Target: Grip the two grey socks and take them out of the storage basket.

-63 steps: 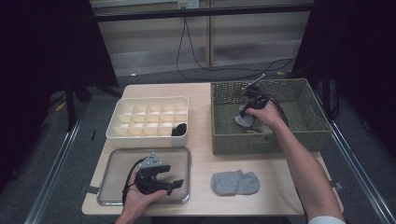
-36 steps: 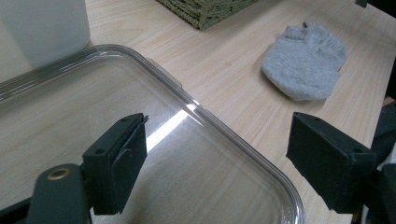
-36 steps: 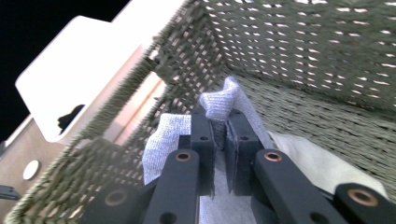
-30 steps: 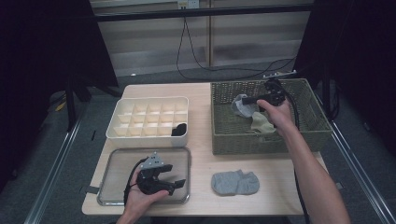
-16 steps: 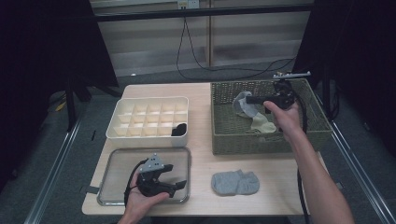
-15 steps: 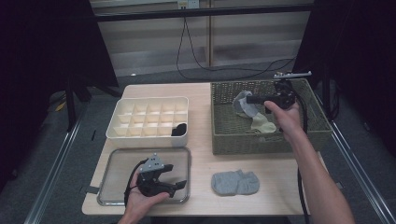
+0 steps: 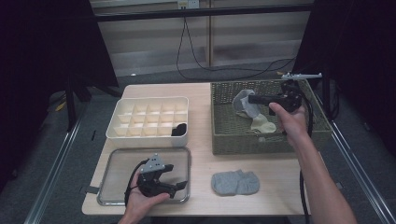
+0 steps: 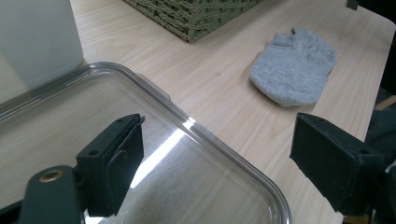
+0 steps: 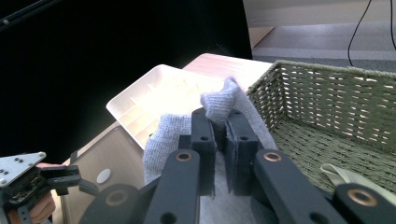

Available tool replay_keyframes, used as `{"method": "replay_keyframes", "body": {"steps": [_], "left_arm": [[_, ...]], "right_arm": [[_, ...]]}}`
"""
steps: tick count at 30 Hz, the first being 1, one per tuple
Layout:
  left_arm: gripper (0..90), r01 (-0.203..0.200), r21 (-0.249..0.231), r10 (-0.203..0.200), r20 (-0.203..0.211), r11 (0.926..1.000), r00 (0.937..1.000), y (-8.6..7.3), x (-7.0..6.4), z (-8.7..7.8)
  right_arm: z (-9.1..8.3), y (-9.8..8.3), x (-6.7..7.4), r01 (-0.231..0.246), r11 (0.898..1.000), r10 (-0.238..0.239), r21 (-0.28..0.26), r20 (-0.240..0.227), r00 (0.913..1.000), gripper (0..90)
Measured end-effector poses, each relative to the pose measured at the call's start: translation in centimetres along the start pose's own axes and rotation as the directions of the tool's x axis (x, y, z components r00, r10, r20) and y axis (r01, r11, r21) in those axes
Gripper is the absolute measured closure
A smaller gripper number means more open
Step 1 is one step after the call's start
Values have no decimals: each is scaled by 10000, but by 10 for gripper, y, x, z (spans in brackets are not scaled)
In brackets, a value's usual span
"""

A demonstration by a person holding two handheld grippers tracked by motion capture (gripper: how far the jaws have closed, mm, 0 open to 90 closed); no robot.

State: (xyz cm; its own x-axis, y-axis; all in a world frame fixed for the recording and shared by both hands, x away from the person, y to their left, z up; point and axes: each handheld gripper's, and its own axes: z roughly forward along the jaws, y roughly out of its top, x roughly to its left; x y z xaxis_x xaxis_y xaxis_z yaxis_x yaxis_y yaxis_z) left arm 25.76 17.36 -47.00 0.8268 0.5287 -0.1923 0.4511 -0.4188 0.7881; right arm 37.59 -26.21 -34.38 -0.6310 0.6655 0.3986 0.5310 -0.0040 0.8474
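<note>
My right gripper [image 7: 252, 99] hangs above the wicker basket [image 7: 229, 135], shut on a light grey sock [image 7: 243, 103] that droops from its jaws. In the right gripper view the sock [image 9: 219, 102] is pinched between the two pads, and the gripper [image 9: 220, 122] points toward the white box. A cream sock [image 7: 263, 124] lies on the basket floor. A second grey sock [image 7: 235, 182] lies flat on the table in front of the basket. My left gripper [image 7: 177, 176] rests open over the clear tray [image 7: 112, 161], with nothing between its fingers [image 8: 119, 161].
A white compartment box [image 7: 140, 100] stands left of the basket with a dark item [image 7: 179, 129] in its front right cell. The grey sock [image 8: 294, 70] lies just beyond the clear tray's rim [image 8: 224, 149]. Bare wood runs between the tray and the basket.
My right gripper has risen out of the basket and gone to the right with the grey sock in it. The left gripper has stayed over the tray.
</note>
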Motion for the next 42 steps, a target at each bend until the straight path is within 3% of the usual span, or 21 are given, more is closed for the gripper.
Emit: {"method": "replay_keyframes", "body": {"steps": [15,25,42], "left_arm": [[170,-62,189,63,-51,9998,10000,0,-1,1],[170,-62,31,62,-85,10000,9999,0,0,0],[182,-187,-22,187,-95,9998,9998,0,-4,0]], "right_arm": [[-20,-3,26,372,9986,-387,-383,-383,9985,840],[-35,-7,46,636,9966,-666,-528,-562,9962,840],[-50,-30,81,863,9940,-917,-674,-821,9924,840]]}}
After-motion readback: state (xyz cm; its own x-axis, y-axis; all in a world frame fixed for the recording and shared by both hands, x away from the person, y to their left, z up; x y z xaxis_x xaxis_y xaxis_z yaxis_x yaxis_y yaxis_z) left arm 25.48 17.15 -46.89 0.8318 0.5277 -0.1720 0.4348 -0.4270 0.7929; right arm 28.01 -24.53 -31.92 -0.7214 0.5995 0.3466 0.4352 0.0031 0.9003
